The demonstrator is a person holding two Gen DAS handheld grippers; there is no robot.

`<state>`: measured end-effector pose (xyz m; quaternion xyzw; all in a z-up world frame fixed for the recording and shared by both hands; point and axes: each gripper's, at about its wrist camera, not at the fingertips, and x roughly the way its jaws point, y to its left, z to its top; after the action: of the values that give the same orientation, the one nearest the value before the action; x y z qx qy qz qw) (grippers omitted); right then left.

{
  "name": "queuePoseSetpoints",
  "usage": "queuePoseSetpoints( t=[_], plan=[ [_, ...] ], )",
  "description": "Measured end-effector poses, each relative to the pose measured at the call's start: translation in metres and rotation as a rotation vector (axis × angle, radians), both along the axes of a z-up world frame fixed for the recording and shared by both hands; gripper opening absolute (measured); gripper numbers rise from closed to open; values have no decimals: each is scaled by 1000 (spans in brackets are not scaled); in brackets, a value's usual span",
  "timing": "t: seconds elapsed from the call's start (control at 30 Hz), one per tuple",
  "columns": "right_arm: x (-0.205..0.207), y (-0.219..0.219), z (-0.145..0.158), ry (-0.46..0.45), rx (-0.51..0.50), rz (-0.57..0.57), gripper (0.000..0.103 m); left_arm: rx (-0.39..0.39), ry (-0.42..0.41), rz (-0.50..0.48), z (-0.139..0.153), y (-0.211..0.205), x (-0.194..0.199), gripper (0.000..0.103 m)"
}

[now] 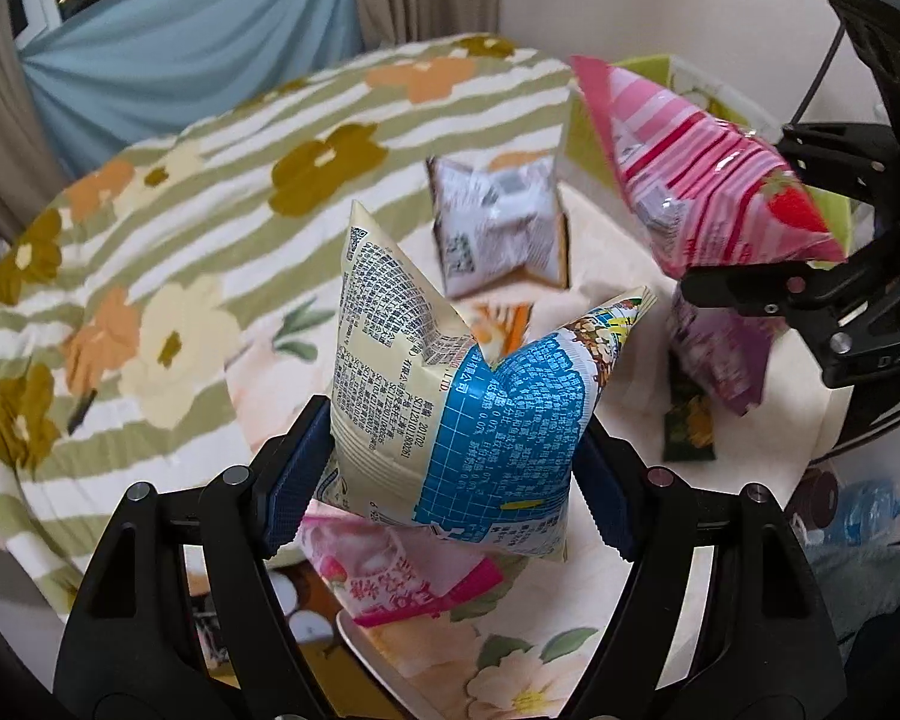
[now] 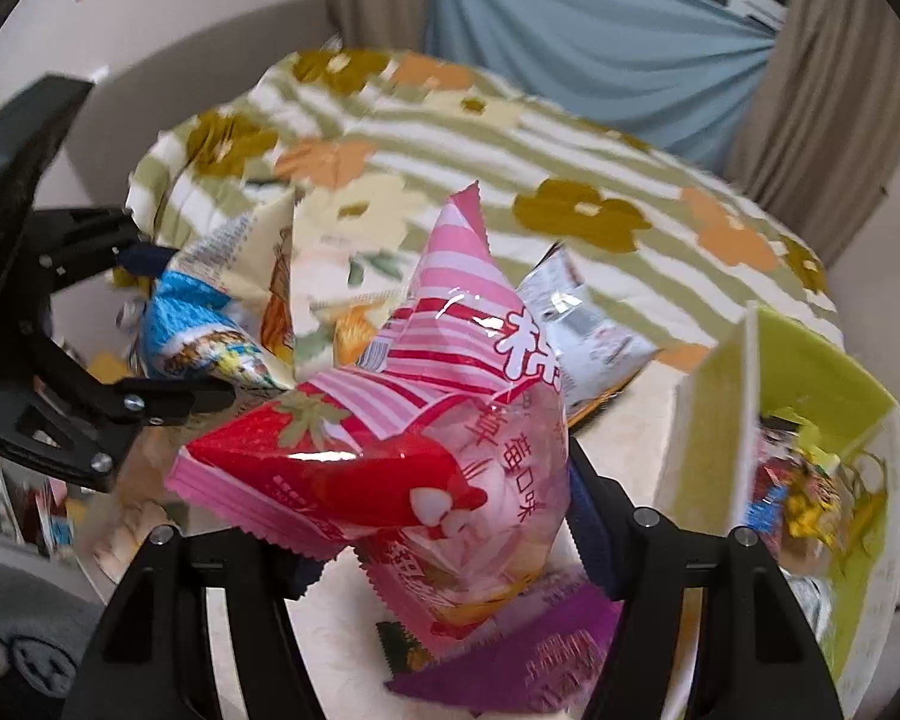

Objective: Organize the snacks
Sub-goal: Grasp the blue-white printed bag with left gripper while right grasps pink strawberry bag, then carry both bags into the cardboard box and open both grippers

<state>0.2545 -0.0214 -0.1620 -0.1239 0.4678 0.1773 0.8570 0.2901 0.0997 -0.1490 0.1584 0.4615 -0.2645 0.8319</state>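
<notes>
Now your left tongs [image 1: 450, 468] pinch the blue bag [image 1: 450, 396], right tongs [image 2: 444, 534] the pink bag [image 2: 402, 438]; carry both level to the green box [image 2: 810, 372] right of them

**Snack count on the floral table**

Two grippers, left gripper [image 1: 450, 462] and right gripper [image 2: 444, 516], one packet apiece: a cream-and-blue packet [image 1: 450, 396] and a pink strawberry packet [image 2: 426, 420]. Loose: one silver-white packet [image 1: 498, 228], one purple packet [image 2: 510, 660], one more pink packet [image 1: 390, 576]. One green box [image 2: 810, 360] (contents too blurred to count)
</notes>
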Motion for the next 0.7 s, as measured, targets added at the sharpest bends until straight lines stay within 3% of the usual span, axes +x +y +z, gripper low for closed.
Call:
queuePoseSetpoints(
  t=[0.23, 0.43, 0.7],
  plan=[
    [-21, -45, 41, -47, 31, -154, 63, -23, -73, -45, 37, -46, 1, 74],
    [-34, -111, 62, -86, 31, -250, 63, -48, -128, -54, 65, -116, -1, 74],
    [-36, -205, 70, -102, 10, -265, 63, -91, -106, -15, 66, -227, 9, 74]
  ],
)
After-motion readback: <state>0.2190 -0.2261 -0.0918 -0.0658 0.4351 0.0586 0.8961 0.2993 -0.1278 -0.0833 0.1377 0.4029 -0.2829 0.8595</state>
